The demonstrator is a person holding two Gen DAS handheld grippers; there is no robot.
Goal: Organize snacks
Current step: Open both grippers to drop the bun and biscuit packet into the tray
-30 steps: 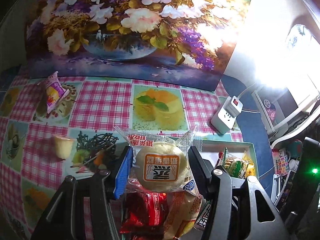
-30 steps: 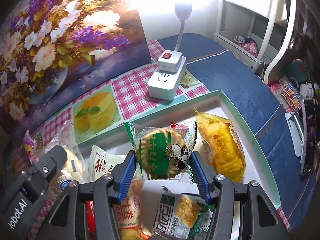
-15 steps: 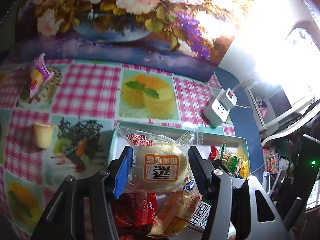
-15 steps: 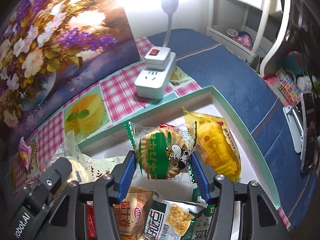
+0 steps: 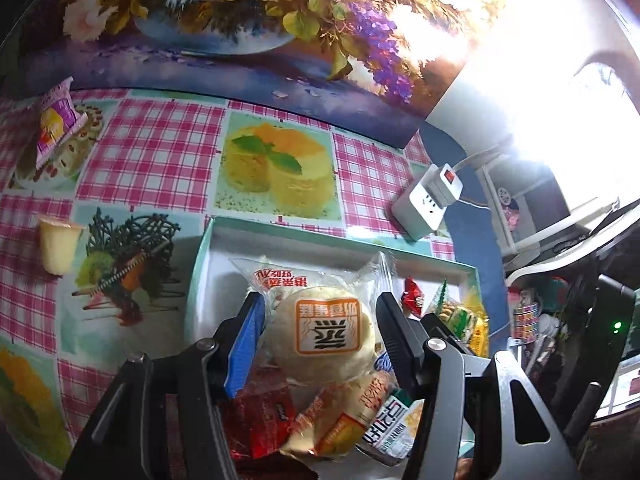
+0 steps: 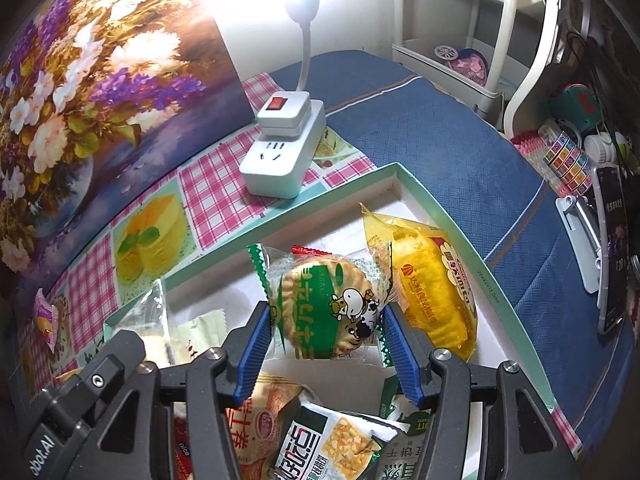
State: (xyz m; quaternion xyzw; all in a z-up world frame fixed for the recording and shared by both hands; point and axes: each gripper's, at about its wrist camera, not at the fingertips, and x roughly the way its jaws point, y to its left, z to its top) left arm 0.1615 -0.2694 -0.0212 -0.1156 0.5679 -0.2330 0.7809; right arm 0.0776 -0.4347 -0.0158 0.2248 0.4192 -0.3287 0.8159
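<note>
Checked tabletop [image 5: 168, 152] fills the frame's left, floral painting [image 5: 240, 20] above; left hand-held gripper [image 5: 320, 336] pinches a bun packet [image 5: 324, 332], right hand-held gripper [image 6: 326, 332] easing apart around a biscuit packet [image 6: 324, 304], lamp glare upper right

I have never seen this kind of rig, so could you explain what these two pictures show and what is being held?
A person holds a gripper in each hand; each picture comes from a camera looking along its jaws. The left gripper clamps a wrapped round bun; the right gripper has a green biscuit packet between jaws that are opening. Both hang over a teal-rimmed box of snacks on a checked tablecloth, where a jelly cup and a purple packet lie loose.
</note>
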